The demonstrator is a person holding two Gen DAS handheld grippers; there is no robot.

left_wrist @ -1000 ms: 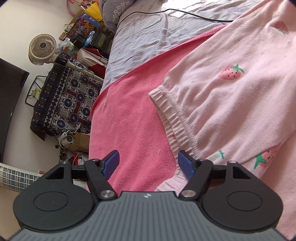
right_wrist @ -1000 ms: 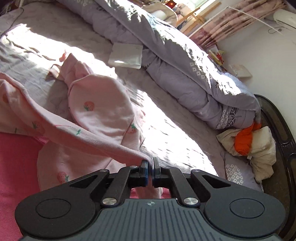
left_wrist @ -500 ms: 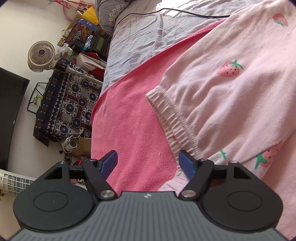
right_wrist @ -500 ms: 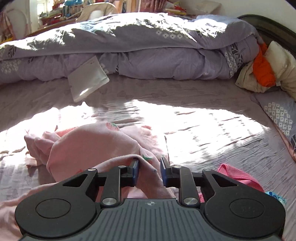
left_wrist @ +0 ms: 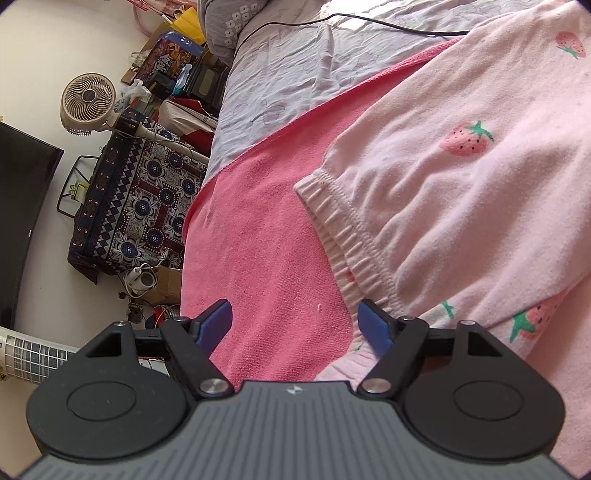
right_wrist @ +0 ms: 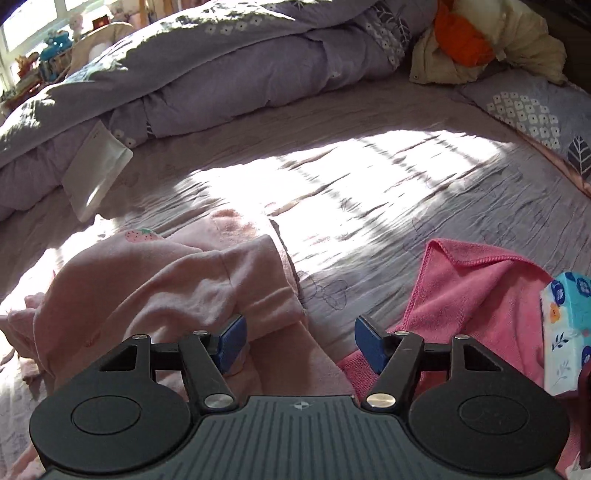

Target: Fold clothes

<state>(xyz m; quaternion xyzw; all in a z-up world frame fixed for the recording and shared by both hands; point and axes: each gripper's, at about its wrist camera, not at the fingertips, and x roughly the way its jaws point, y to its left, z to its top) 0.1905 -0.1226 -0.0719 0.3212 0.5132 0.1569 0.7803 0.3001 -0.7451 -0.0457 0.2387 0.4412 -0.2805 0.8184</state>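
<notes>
Two tools hang over one bed. One pink strawberry-print garment (left_wrist: 461,177) lies on one pink towel (left_wrist: 266,236), its ribbed cuff just ahead of the left tool (left_wrist: 295,323), whose jaws stand spread with only towel between. The right tool (right_wrist: 297,338) is opening, pads clear of the bunched garment beneath it. One fan (left_wrist: 88,102) stands on the floor.

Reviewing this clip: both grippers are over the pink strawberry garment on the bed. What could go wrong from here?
1. The right gripper is opening with no cloth pinched; the sleeve lies rumpled, so the fold may set unevenly.
2. The left gripper is open over the pink towel beside the garment's ribbed hem; closing here could catch towel too.
3. A black cable crosses the sheet and might snag.
</notes>
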